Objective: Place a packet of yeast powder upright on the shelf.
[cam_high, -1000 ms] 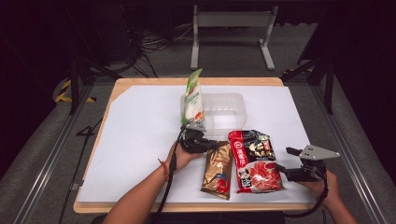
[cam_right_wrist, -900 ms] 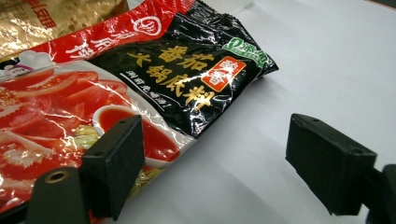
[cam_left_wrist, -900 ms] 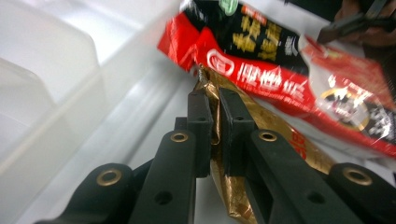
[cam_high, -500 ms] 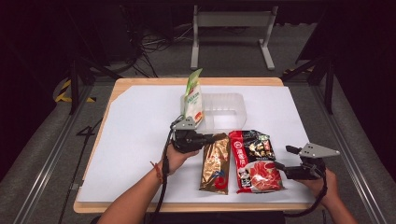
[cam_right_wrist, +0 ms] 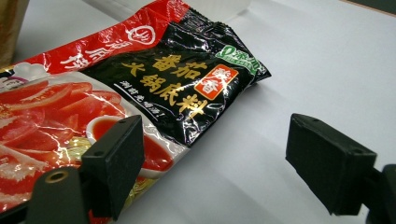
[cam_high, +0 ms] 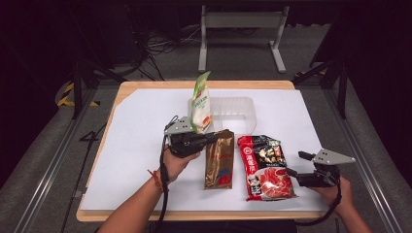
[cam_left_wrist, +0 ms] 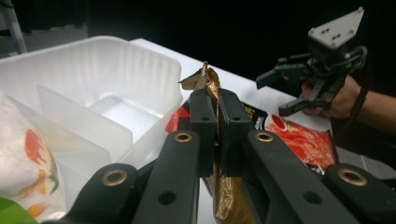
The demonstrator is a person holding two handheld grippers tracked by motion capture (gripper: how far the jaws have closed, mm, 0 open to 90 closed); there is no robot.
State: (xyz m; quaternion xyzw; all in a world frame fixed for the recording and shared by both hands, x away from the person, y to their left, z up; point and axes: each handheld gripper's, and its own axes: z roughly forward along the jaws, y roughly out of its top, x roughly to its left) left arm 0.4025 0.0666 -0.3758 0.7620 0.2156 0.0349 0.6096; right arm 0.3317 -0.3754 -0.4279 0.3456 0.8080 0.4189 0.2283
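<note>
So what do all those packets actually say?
Red packet: "番茄火锅底料" in yellow.
Its orange patch: "浓香".
Its green corner badge: begins with "0", the rest too small.
Gold packet, in the left tool: logo unreadable.
Green pouch: print too blurred.

Two hand-held tools, black throughout. Left tool (cam_high: 210, 138): flat black links with brass-coloured rivets and small round holes, square black pads, a grey three-cornered plate on top, a black cable trailing back along the forearm. Right tool (cam_high: 290, 173): blocky black pads, the same grey plate with small screws, a looping black cable. Bare forearms; a red cord bracelet on the left wrist.
</note>
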